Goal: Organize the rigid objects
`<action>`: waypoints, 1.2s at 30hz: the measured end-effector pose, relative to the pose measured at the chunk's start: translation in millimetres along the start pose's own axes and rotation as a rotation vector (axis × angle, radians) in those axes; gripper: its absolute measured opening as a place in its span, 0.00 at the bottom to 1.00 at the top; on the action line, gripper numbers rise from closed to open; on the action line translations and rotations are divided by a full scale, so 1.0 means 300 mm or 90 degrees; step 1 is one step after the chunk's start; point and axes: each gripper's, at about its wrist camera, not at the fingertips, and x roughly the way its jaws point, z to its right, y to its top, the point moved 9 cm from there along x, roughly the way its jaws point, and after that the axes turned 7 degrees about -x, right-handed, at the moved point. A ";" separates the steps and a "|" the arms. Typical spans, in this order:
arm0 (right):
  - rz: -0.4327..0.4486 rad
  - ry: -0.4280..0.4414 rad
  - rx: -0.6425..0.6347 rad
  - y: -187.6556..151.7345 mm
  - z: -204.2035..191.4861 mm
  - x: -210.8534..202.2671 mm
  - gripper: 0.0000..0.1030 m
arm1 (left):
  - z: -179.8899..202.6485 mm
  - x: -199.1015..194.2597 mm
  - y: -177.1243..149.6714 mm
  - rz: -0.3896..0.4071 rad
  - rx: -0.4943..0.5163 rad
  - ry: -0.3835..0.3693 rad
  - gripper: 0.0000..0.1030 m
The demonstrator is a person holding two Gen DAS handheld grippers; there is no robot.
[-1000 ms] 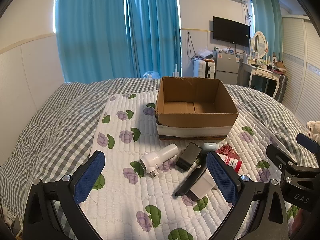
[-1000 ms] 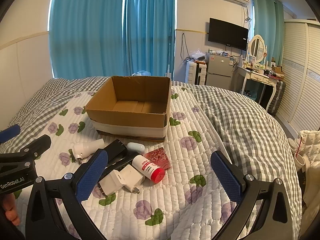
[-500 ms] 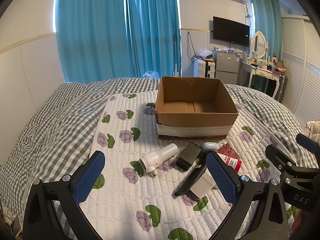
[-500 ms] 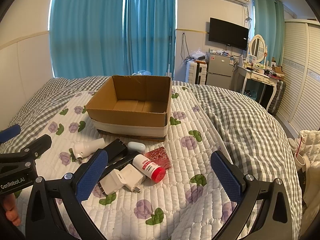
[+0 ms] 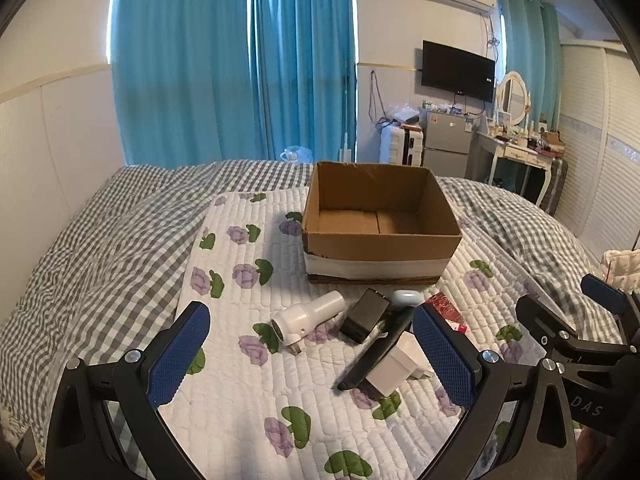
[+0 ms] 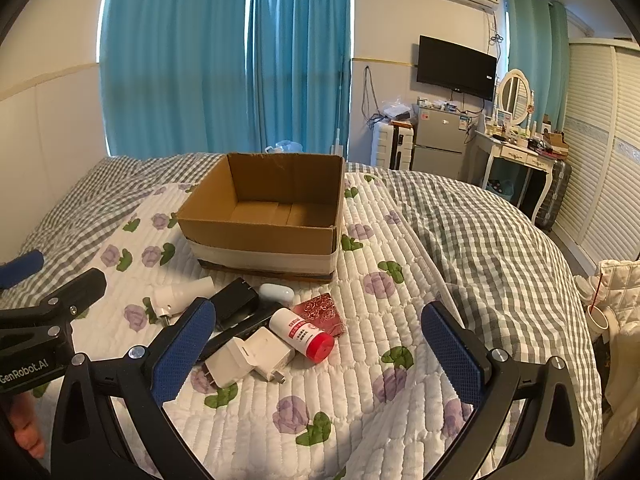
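Risk: the small items are packed in a tight cluster on the soft white quilt with purple flowers (image 5: pixel 240 360), so a neighbour may be nudged or dragged when one is pinched; the cause would be blue pads closing on two touching things at once
Risk, rolling: the white cylindrical bottle with a red cap (image 6: pixel 302 334) lies on its side and could be rolled off the cluster by a glancing contact
Risk, drop: the open brown cardboard box with a white band (image 5: pixel 380 226) has tall walls, so an item carried too low could be knocked against the near rim
Left tool (image 5: pixel 310 360): held above the quilt with its jaws spread wide, nothing between them
Right tool (image 6: pixel 320 354): also spread wide and empty, hovering just short of the cluster
Items versus left tool: the white cylindrical device (image 5: pixel 306 316), the black rectangular adapter (image 5: pixel 366 314) and the long black handle-like object (image 5: pixel 378 354) are seen ahead between the pads, near them; the white square charger (image 5: pixel 394 368) lies just beside the right pad
Items versus right tool: the charger and bottle are nearest, towards the left pad; the pale blue oval case (image 6: pixel 276 292) and red patterned packet (image 6: pixel 322 312) lie beyond, just before the box
Box: judged empty, behind the cluster on the bed
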 end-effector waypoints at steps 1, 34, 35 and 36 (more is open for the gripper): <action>0.000 -0.002 -0.001 0.004 0.000 -0.009 1.00 | -0.001 -0.010 0.007 0.003 0.000 0.000 1.00; -0.172 0.083 -0.009 -0.128 -0.139 0.454 1.00 | -0.062 0.658 -0.235 -0.241 0.070 0.059 0.62; -0.176 0.086 -0.010 -0.135 -0.142 0.455 1.00 | -0.055 0.668 -0.249 -0.256 0.077 0.059 0.58; -0.177 0.086 -0.013 -0.140 -0.145 0.454 1.00 | -0.048 0.664 -0.252 -0.256 0.085 0.061 0.58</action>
